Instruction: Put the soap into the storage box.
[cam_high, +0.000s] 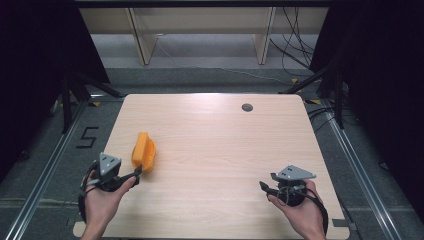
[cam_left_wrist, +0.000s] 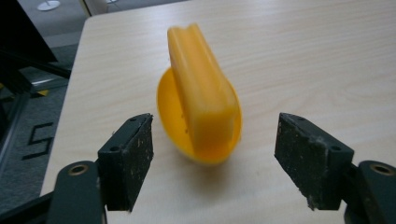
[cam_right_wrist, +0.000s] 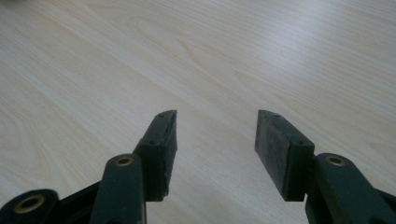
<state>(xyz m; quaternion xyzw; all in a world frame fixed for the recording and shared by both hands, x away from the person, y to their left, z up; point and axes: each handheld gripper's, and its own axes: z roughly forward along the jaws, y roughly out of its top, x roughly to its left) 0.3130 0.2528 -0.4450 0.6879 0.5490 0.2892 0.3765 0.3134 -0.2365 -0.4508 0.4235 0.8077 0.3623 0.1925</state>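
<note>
Just ahead of left claw (cam_left_wrist: 215, 156): orange scoop (cam_left_wrist: 201, 100).

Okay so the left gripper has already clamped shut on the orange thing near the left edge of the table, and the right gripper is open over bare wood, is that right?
Not quite. The left gripper is open, not clamped: in the left gripper view its jaws stand wide apart with the orange object ahead of them, untouched. The rest holds: the object lies near the table left edge, and the right gripper is open over bare wood.

Left tongs (cam_high: 134, 175) sit just short of the orange scoop (cam_high: 143, 151) near the desk (cam_high: 215, 150) edge; right tongs (cam_high: 265, 187) hover apart, over bare wood.
</note>
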